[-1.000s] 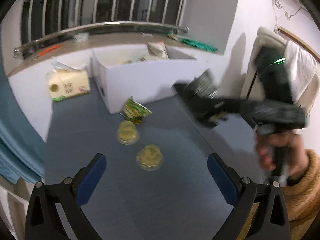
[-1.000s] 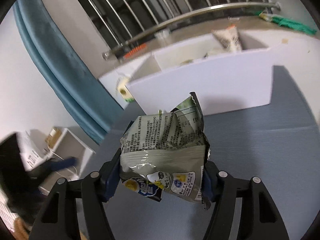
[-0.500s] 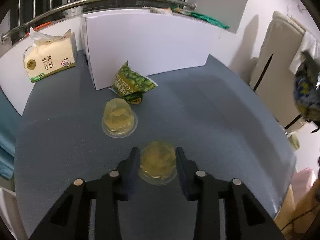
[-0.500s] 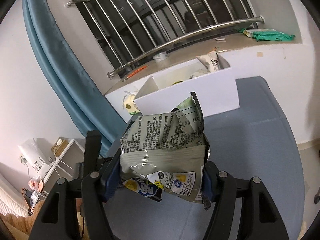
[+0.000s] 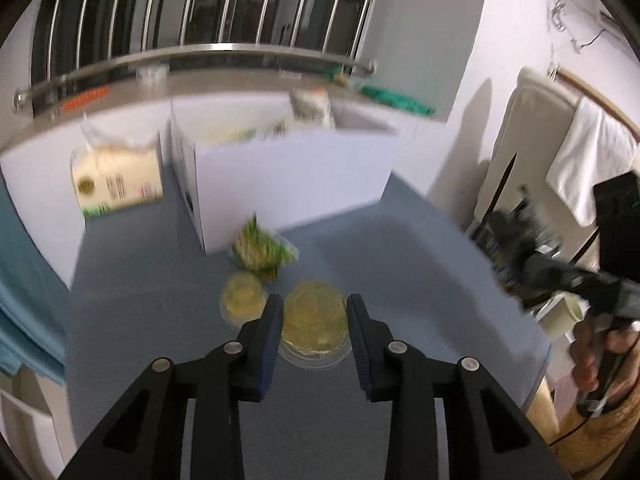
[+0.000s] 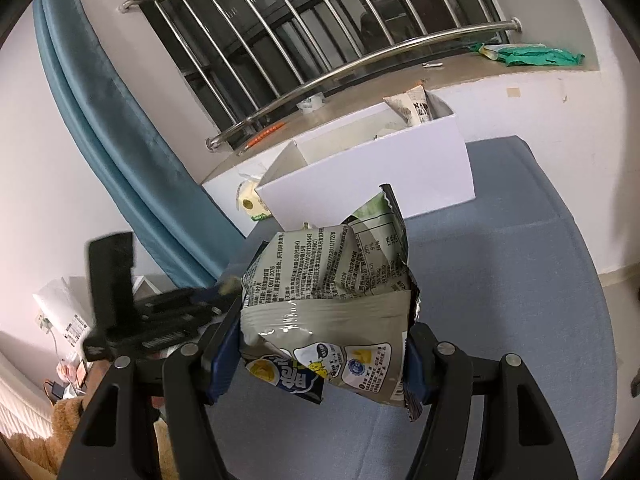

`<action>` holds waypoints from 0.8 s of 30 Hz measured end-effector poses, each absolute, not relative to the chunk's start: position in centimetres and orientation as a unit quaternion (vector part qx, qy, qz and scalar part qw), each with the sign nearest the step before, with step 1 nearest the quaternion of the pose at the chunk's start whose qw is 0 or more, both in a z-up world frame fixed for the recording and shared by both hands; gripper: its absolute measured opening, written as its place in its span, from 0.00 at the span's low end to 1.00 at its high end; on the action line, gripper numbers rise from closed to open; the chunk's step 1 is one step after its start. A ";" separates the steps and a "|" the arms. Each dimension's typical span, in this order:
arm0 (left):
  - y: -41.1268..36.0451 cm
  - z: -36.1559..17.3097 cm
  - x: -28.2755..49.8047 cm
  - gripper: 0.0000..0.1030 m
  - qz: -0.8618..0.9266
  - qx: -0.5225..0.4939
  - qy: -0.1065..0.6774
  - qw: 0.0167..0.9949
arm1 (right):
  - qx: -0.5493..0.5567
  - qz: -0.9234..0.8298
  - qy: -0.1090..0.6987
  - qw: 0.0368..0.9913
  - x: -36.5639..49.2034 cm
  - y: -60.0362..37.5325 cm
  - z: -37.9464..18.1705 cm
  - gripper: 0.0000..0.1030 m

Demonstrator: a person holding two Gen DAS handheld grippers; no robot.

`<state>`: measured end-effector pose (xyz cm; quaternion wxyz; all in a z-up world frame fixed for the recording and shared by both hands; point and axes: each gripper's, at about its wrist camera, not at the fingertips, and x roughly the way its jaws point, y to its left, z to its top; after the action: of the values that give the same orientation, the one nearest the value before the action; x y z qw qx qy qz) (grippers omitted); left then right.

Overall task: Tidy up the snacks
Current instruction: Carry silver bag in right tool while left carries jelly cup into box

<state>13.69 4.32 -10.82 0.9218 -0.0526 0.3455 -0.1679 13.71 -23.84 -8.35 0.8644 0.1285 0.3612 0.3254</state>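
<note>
My left gripper (image 5: pixel 314 320) is shut on a clear jelly cup (image 5: pixel 314 326) and holds it above the blue table (image 5: pixel 160 320). A second jelly cup (image 5: pixel 240 300) and a green snack bag (image 5: pixel 262 252) lie on the table in front of the white box (image 5: pixel 288 184). My right gripper (image 6: pixel 326 354) is shut on a grey snack bag (image 6: pixel 328 304), held above the table with the white box (image 6: pixel 372 184) beyond it. The right gripper also shows at the right edge of the left wrist view (image 5: pixel 560 268), blurred.
A tissue pack (image 5: pixel 116 184) stands left of the box. A window ledge (image 5: pixel 224 80) with railing runs behind it, with a green packet (image 6: pixel 532 54) on it. A blue curtain (image 6: pixel 112 128) hangs at left. A chair with a towel (image 5: pixel 580 160) stands right of the table.
My left gripper has lifted the jelly cup off the table and tilted up toward the box. My right gripper has kept the grey bag and drawn back a little.
</note>
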 end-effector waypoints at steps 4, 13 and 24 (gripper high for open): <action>4.8 -7.1 15.4 0.35 -0.165 -0.051 0.311 0.935 | 0.118 0.321 0.344 0.875 15.3 -23.4 -6.3 0.69; 6.5 -0.1 25.7 0.35 -0.143 -0.052 0.268 0.951 | 0.097 0.307 0.317 0.892 24.3 -18.9 0.5 0.69; 7.4 -1.5 36.2 0.89 -0.085 -0.061 0.317 0.943 | 0.088 0.271 0.366 0.886 36.6 -15.4 -0.8 0.82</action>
<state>36.16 7.39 -1.51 0.9426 -0.0608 0.3171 -0.0849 36.60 -15.45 -0.77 0.8861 0.0877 0.3658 0.2707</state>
